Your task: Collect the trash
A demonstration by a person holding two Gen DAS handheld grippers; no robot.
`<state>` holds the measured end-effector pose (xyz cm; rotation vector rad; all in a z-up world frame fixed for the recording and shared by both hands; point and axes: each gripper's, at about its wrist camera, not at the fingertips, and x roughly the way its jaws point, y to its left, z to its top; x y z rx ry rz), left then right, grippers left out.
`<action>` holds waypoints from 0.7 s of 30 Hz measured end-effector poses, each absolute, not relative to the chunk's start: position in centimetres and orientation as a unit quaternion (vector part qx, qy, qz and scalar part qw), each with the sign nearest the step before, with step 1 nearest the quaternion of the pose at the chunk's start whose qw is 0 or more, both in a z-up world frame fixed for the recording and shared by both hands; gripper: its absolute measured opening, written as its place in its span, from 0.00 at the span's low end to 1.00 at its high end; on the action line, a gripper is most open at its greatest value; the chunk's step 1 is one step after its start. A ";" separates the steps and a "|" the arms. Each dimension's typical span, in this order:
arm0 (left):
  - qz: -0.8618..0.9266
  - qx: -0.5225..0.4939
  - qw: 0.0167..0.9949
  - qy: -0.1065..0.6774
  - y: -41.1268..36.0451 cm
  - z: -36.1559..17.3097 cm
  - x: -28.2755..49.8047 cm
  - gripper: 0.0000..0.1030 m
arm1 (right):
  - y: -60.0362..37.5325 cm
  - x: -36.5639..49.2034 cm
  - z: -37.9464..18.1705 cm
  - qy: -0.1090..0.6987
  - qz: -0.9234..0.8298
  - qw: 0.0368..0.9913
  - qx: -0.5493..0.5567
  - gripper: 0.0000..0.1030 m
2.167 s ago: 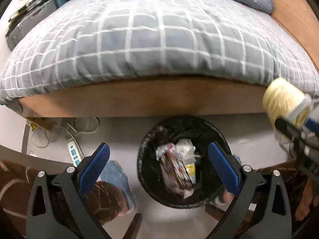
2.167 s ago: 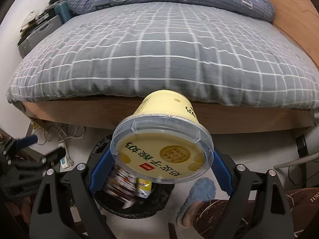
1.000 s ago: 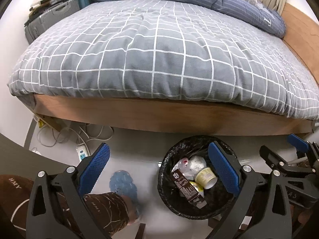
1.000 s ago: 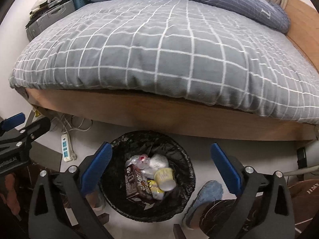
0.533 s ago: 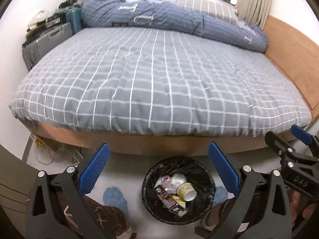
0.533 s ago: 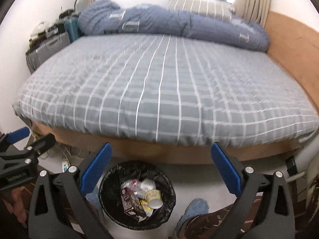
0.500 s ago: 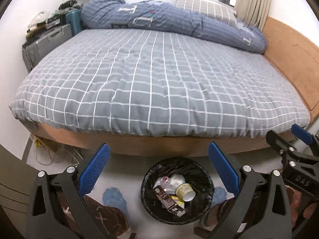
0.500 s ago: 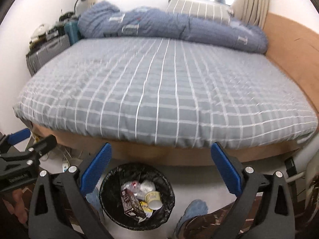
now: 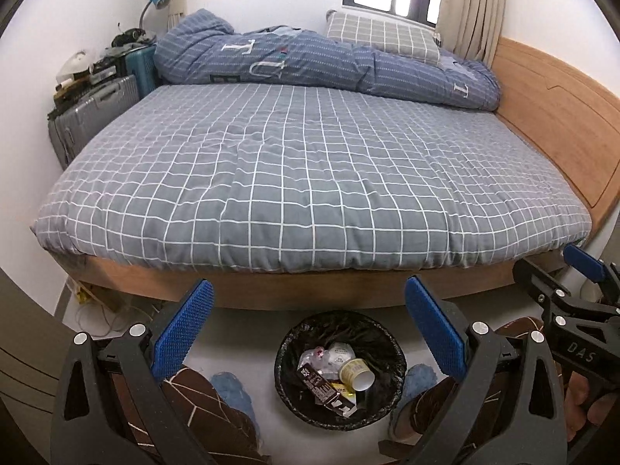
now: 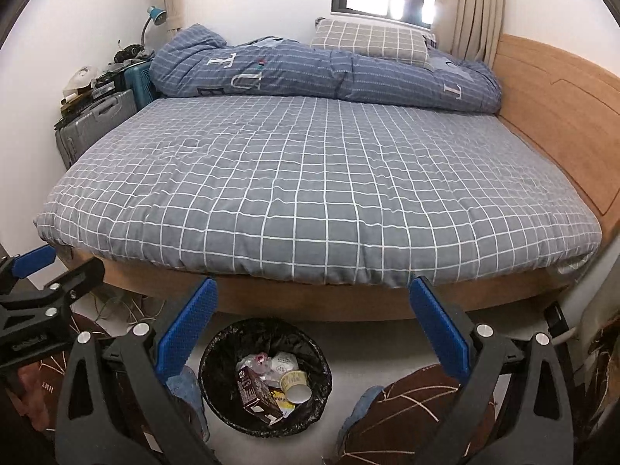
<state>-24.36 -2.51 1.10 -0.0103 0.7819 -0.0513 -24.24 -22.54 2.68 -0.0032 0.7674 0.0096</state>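
Note:
A black-lined trash bin [image 9: 296,348] stands on the floor at the foot of the bed; it also shows in the right wrist view [image 10: 217,348]. Inside lie a yellow cup [image 9: 356,374] [image 10: 295,385], a brown carton [image 9: 323,387] [image 10: 257,391] and white wrappers [image 9: 337,352]. My left gripper [image 9: 308,333] is open and empty, high above the bin. My right gripper [image 10: 312,333] is open and empty, above and right of the bin. Each gripper shows at the edge of the other's view.
A bed with a grey checked cover [image 9: 310,178] fills the middle, with a blue duvet [image 9: 329,62] and pillow at the back. Suitcases [image 9: 93,116] stand at its left, a wooden headboard [image 9: 558,116] at its right. Cables [image 9: 112,310] lie under the bed's left corner. Slippered feet [image 9: 232,391] flank the bin.
My right gripper opened and dropped the yellow cup into the bin. Both grippers have since risen and tilted up, so the whole bed and the window show.

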 end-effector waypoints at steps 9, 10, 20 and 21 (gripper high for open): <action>-0.027 -0.004 0.924 0.381 -2.7 1.1 -24.3 0.94 | -22.8 -24.5 2.7 0.372 0.002 0.928 0.001 0.93; -0.028 -0.004 0.924 0.381 -2.7 1.1 -24.3 0.94 | -22.8 -24.5 2.7 0.372 0.002 0.928 0.001 0.93; -0.028 -0.006 0.924 0.381 -2.6 1.1 -24.4 0.94 | -22.8 -24.4 2.9 0.370 0.001 0.929 0.001 0.93; -0.028 -0.006 0.924 0.381 -2.6 1.1 -24.4 0.94 | -22.8 -24.4 2.9 0.369 0.000 0.929 0.001 0.93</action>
